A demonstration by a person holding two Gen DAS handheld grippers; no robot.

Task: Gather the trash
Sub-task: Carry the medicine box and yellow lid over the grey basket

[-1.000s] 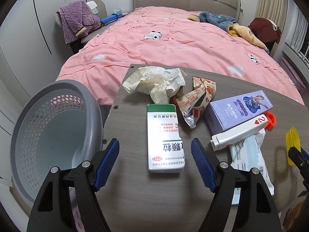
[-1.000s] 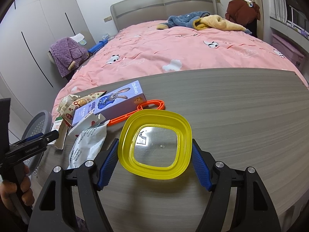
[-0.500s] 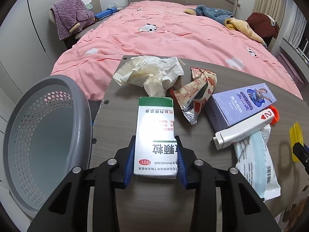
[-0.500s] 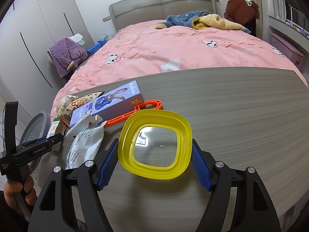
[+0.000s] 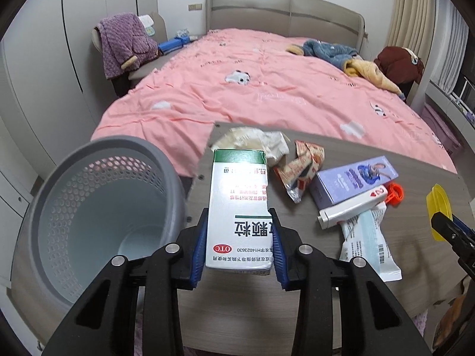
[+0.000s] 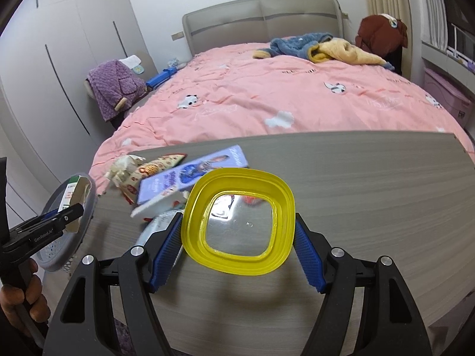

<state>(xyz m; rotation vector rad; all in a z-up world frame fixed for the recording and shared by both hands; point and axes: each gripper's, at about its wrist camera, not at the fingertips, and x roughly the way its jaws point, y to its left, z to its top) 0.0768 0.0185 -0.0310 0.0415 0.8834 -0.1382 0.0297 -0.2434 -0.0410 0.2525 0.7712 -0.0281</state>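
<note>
My left gripper is shut on a white and green medicine box and holds it above the grey wooden table, next to the grey perforated basket on the left. My right gripper is shut on a yellow-rimmed clear lid, raised over the table. On the table lie crumpled paper, a red snack wrapper, a purple carton, a white card-printed box and a mask packet.
An orange ring lies behind the white box. A pink bed stands beyond the table's far edge, with a chair draped in purple clothing to the left. A hand holds the left gripper's handle.
The left gripper closed on the medicine box and lifted it off the table toward the basket side. The right gripper rose with the yellow lid still in it.
</note>
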